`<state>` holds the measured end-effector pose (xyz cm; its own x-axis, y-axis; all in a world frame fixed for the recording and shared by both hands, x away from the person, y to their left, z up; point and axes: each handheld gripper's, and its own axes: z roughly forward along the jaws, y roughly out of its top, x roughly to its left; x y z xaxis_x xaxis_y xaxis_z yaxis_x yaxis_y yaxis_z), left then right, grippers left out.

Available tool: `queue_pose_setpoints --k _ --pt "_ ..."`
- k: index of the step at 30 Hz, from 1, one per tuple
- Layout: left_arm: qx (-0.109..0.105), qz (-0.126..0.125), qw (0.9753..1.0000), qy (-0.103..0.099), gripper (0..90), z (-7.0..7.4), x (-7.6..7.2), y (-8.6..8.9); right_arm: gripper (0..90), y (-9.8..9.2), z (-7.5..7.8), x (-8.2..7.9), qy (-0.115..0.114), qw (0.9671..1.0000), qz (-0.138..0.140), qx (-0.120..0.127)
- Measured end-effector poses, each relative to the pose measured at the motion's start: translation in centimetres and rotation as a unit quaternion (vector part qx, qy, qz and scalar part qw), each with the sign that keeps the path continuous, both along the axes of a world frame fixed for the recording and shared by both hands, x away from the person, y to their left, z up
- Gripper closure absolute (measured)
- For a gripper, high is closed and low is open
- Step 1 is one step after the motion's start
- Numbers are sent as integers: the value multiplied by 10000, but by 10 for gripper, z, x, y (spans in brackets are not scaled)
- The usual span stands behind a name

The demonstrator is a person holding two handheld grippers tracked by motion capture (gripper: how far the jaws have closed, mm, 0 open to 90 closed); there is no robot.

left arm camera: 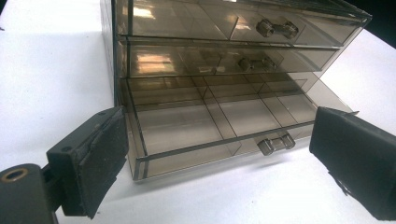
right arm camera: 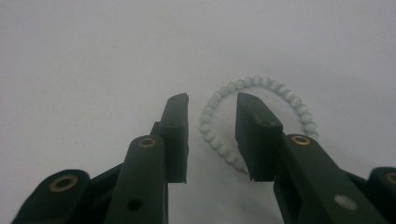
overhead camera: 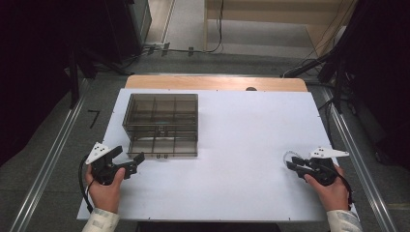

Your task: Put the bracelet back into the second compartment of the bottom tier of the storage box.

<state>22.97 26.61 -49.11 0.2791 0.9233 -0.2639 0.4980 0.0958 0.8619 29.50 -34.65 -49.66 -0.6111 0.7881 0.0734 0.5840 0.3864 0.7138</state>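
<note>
A white table (overhead camera: 232, 159) is being used as the work surface, with a strip of bare wood (overhead camera: 212, 82) exposed at its far edge and metal rails (overhead camera: 48, 159) running along both sides on the floor. A smoked transparent drawer cabinet (overhead camera: 162, 123) is standing on the left half of the table, and nothing is lying between it and the left gripper (overhead camera: 138, 162). That gripper is being held low by the left hand (overhead camera: 104, 186) just in front of the cabinet's near left corner, pointed toward it; its jaws are being kept wide apart and are gripping nothing. In the left gripper view the bottom drawer (left arm camera: 210, 130) is seen pulled partly out, its divided compartments are appearing empty, and its small clear handle (left arm camera: 275, 143) is lying between the jaws but farther off. The two upper drawers (left arm camera: 224, 42) are seen pushed in. The right gripper (overhead camera: 291, 164) is being held by the right hand (overhead camera: 329, 186) near the table's right edge, well apart from the cabinet. A pale bead bracelet (right arm camera: 261, 116) is lying flat on the table; the right jaws are being held slightly apart, straddling the near left arc of the bracelet without clamping it.
</note>
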Motion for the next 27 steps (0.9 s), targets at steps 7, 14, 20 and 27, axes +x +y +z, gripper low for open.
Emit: queue_pose_setpoints --k 7,14,20,27 --pt "-2 -10 10000 -6 51 0 0 0 658 1 0 0 6 10000 8 -63" --pt "0 -8 10000 -6 51 0 0 0 682 2 -1 1 13 9999 3 -128" --pt "4 -8 10000 -4 51 0 0 0 698 3 -3 2 72 9998 43 -173" --pt "0 -4 10000 -8 51 0 0 0 737 6 -5 3 114 9995 71 -283"
